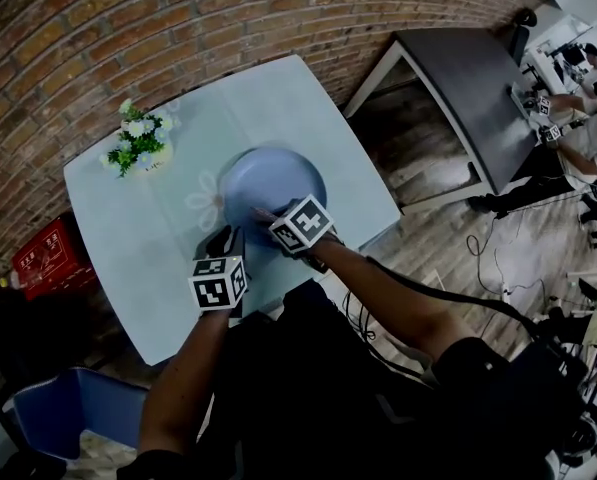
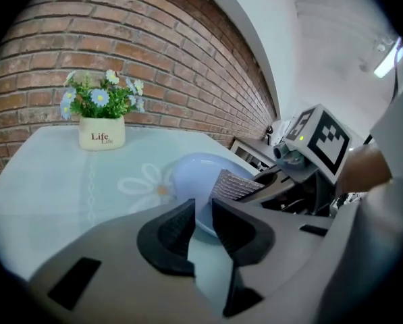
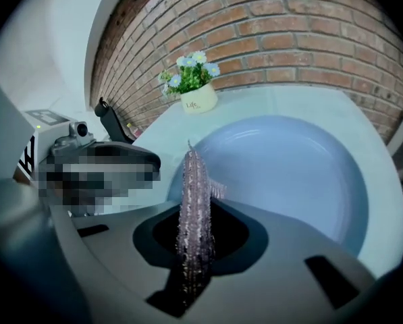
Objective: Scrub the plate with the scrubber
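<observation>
A round pale-blue plate [image 1: 273, 180] lies flat on the light-blue table [image 1: 128, 228]. My right gripper [image 3: 196, 216] is shut on the scrubber [image 3: 193, 194], a thin sparkly mesh pad seen edge-on, which stands out over the plate's [image 3: 289, 174] near rim. From the left gripper view the scrubber [image 2: 233, 184] slants down toward the plate [image 2: 200, 174]. My left gripper [image 2: 202, 218] sits at the plate's near-left rim, jaws side by side with a narrow gap. The rim shows through that gap, but nothing is pinched. In the head view the left gripper [image 1: 224, 238] and right gripper [image 1: 270, 216] are close together.
A white pot of daisies [image 1: 138, 140] stands at the table's far left, against the brick wall [image 1: 178, 18]. A red crate [image 1: 43, 258] and a blue chair [image 1: 78, 413] are at the left. A dark table [image 1: 468, 83], floor cables and people are at the right.
</observation>
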`<state>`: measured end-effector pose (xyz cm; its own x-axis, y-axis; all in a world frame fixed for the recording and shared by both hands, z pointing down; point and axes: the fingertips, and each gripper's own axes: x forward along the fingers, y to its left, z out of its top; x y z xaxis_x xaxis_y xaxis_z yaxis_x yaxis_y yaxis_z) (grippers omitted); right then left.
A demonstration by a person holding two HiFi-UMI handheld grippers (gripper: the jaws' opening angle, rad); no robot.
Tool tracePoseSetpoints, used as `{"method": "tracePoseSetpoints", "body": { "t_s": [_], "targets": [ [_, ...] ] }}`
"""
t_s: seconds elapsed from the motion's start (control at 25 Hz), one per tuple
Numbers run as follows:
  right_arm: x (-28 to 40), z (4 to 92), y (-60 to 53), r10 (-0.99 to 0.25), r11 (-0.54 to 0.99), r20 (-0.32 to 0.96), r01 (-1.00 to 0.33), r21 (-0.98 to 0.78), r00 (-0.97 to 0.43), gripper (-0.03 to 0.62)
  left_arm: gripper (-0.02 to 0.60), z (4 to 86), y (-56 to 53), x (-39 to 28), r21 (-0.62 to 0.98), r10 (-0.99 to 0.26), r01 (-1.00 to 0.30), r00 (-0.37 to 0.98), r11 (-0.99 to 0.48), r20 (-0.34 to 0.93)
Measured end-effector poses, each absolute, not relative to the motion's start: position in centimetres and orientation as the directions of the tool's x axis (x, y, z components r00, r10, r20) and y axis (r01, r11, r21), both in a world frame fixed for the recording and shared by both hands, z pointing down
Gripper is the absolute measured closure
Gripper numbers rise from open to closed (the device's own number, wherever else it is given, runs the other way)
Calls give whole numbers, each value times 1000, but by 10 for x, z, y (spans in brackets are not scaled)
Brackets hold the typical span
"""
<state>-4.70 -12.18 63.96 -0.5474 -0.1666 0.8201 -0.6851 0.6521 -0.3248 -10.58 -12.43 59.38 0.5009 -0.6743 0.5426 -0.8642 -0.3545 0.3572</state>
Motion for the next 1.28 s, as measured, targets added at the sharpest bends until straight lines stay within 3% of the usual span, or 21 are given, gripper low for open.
{"method": "tracePoseSetpoints", "body": {
  "t_s": [0.52, 0.76, 1.28],
  "targets": [
    [-43, 528, -134, -426, 650, 609, -695, -308, -669, 530, 568, 507, -123, -125, 295, -775, -852, 518, -432, 362],
    [-25, 469, -136, -524, 685, 507, -692, -227, -684, 530, 571, 458, -125, -129, 240, -806, -849, 524, -470, 276],
    [25, 373, -145, -638, 726, 286, -682, -85, -715, 530, 571, 378, -127, -121, 214, -876, -889, 444, -405, 186]
  ]
}}
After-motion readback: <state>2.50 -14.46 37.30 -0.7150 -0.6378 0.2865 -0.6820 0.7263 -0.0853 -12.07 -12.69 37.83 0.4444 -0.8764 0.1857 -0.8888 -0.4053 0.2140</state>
